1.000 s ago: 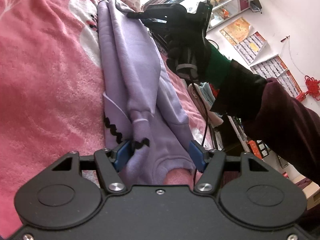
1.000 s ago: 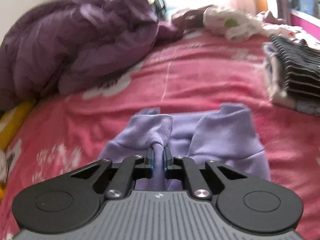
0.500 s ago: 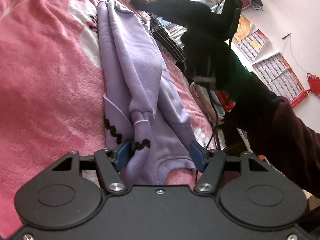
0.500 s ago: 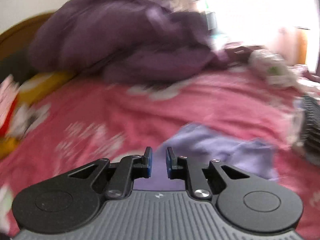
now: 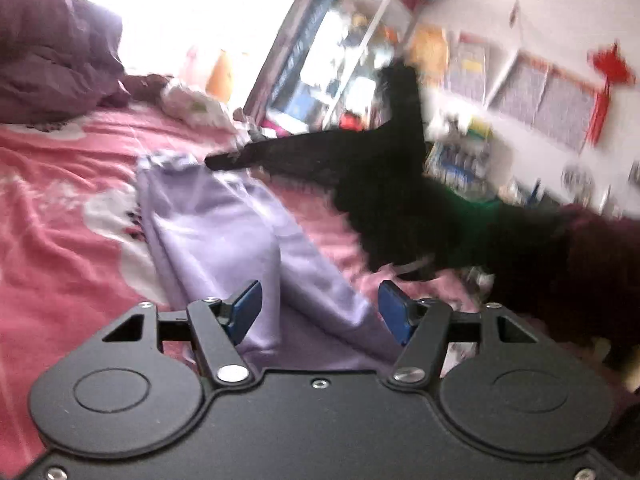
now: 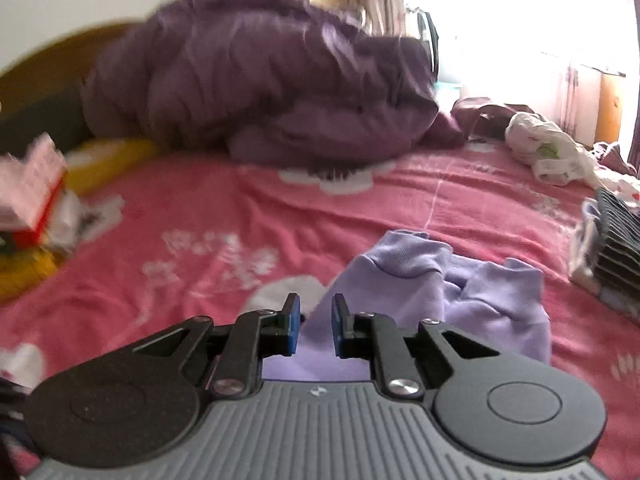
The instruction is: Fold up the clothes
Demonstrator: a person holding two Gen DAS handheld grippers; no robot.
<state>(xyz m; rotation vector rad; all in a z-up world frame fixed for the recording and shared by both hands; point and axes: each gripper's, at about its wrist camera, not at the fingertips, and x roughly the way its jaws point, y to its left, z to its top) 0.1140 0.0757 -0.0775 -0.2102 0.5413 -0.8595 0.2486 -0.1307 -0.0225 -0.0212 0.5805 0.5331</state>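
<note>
Lavender sweatshirt was lying on the pink bed, folded into a long strip running straight away from my left tongs, with its cuffs bunched up ahead of my right tongs. Left tongs were spread wide over the near end, gripping nothing. Right tongs were parted a little, nothing between them either. No real containers, just a striped stack of clothes and a purple duvet on the bed.

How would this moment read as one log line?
fold clothes | left tongs: open over lilac garment | right tongs: open, empty | pink blanket
</note>
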